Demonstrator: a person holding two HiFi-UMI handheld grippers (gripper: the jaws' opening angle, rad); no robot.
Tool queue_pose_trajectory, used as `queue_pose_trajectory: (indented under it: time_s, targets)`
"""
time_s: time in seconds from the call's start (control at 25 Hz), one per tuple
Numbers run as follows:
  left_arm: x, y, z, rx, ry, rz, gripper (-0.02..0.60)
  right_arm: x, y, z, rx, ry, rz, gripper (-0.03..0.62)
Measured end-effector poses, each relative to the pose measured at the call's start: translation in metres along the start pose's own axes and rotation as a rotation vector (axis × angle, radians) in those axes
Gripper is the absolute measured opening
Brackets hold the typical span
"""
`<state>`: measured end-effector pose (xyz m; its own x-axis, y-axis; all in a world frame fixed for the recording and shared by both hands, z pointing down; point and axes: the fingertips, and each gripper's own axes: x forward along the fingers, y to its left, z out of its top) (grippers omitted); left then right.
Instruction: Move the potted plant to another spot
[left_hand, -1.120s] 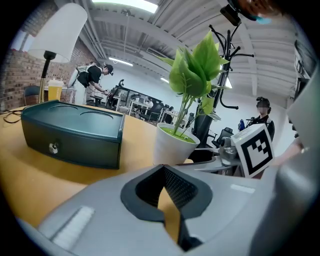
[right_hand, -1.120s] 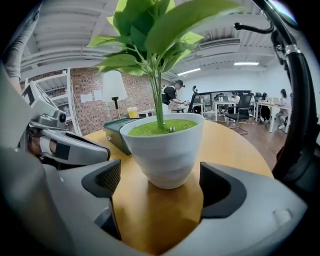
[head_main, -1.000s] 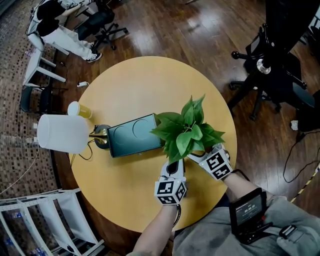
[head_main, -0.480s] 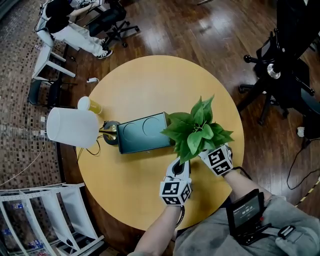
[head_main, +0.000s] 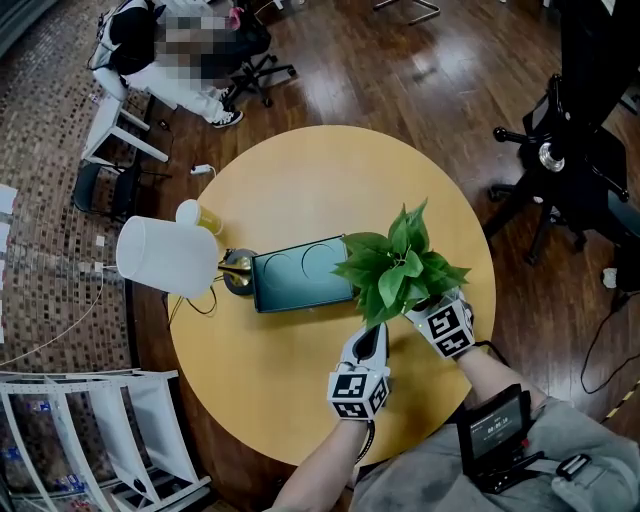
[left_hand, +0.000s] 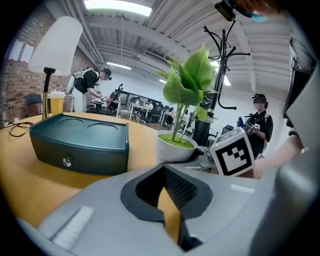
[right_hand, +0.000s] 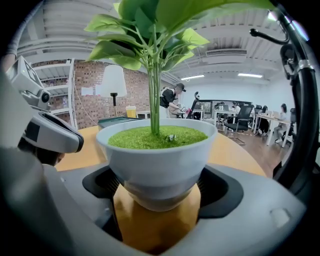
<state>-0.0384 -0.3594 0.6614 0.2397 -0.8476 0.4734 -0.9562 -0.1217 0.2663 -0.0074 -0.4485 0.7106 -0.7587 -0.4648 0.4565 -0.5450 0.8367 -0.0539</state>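
A leafy green plant (head_main: 395, 265) in a white pot (right_hand: 157, 155) stands on the round yellow table (head_main: 300, 170), near its right edge. My right gripper (right_hand: 157, 195) has a jaw on each side of the pot's lower body. Its jaws have just been closing, and the pads now meet the pot's sides. In the head view the leaves hide the right gripper (head_main: 425, 308) tips. My left gripper (head_main: 371, 338) rests just left of the pot (left_hand: 175, 147), shut with nothing between its jaws; only a thin wedge of table shows there.
A dark green box (head_main: 305, 275) lies just left of the plant, with a white-shaded lamp (head_main: 165, 257) and a yellow cup (head_main: 198, 215) beyond it. Office chairs (head_main: 560, 170) stand to the right on the wood floor. A seated person (head_main: 170, 60) is at the far left.
The head camera has shifted, so the table sits lower and further right in the picture. Both grippers and the plant keep their places on the table.
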Motion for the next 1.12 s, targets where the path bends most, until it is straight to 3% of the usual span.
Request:
queue_pose_trajectory:
  time_s: [0.6, 0.88, 1.12]
  targets:
    - [-0.017, -0.011, 0.018, 0.048, -0.02, -0.03, 0.0, -0.025, 0.009, 0.018, 0.02, -0.046, -0.005, 0.471]
    - [-0.036, -0.029, 0.044, 0.085, -0.087, -0.074, 0.001, -0.06, 0.021, 0.052, 0.005, -0.077, -0.026, 0.471]
    - [-0.078, -0.049, 0.056, 0.112, -0.141, -0.122, 0.001, -0.097, 0.057, 0.082, -0.024, -0.109, -0.046, 0.471]
